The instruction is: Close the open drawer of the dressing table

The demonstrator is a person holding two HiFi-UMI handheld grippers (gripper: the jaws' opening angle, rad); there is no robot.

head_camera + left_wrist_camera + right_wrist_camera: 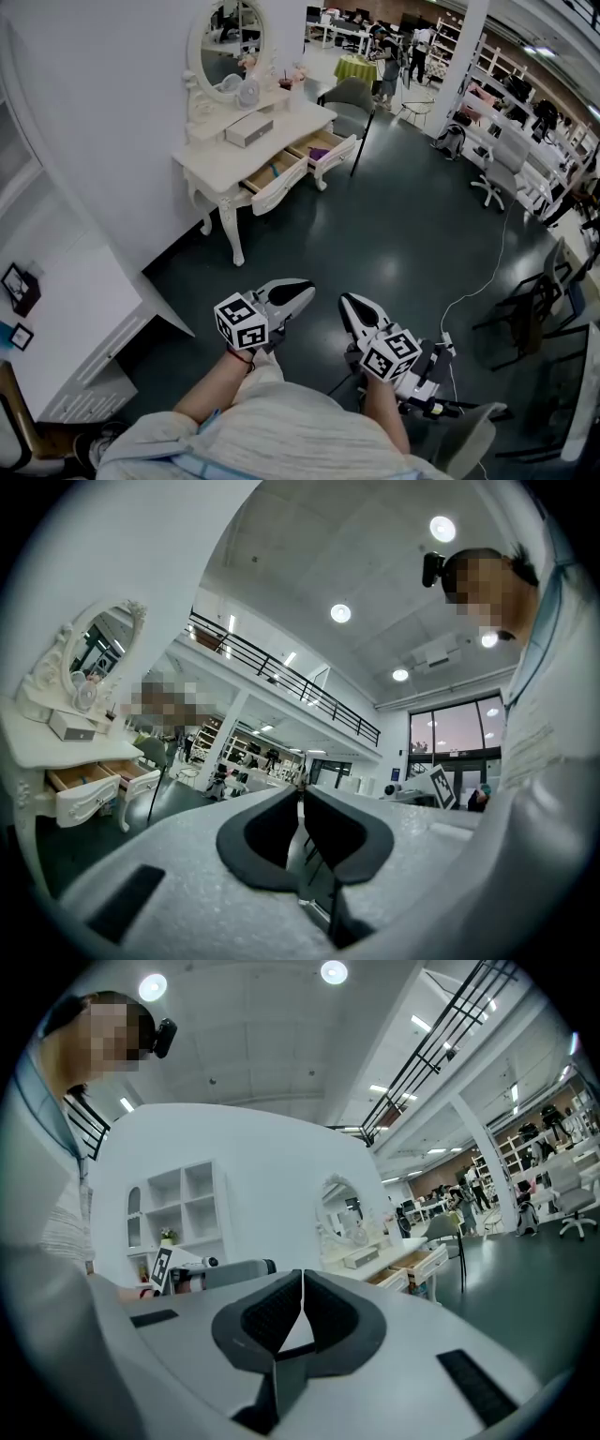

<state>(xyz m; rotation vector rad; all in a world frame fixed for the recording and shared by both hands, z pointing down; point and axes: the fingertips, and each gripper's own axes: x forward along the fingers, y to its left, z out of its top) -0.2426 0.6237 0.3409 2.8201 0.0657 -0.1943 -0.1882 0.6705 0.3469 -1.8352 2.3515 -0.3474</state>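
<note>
The white dressing table (211, 161) stands against the wall at the upper left, under an oval mirror (228, 42). Two of its drawers are pulled out: the nearer one (278, 180) and the farther one (330, 148), both with things inside. My left gripper (300, 292) and right gripper (348, 305) hover close to my body, well short of the table and side by side. Both are shut with nothing in them. The left gripper view shows the left gripper (301, 795) with the open drawers (84, 791) far off at the left. The right gripper view shows the right gripper (302, 1277) and the drawers (419, 1262) in the distance.
A grey chair (352, 97) stands beside the table's far end. A white shelf unit (84, 319) fills the lower left. A white cable (487, 272) trails over the dark floor at the right, near office chairs (492, 178) and black chairs (534, 309).
</note>
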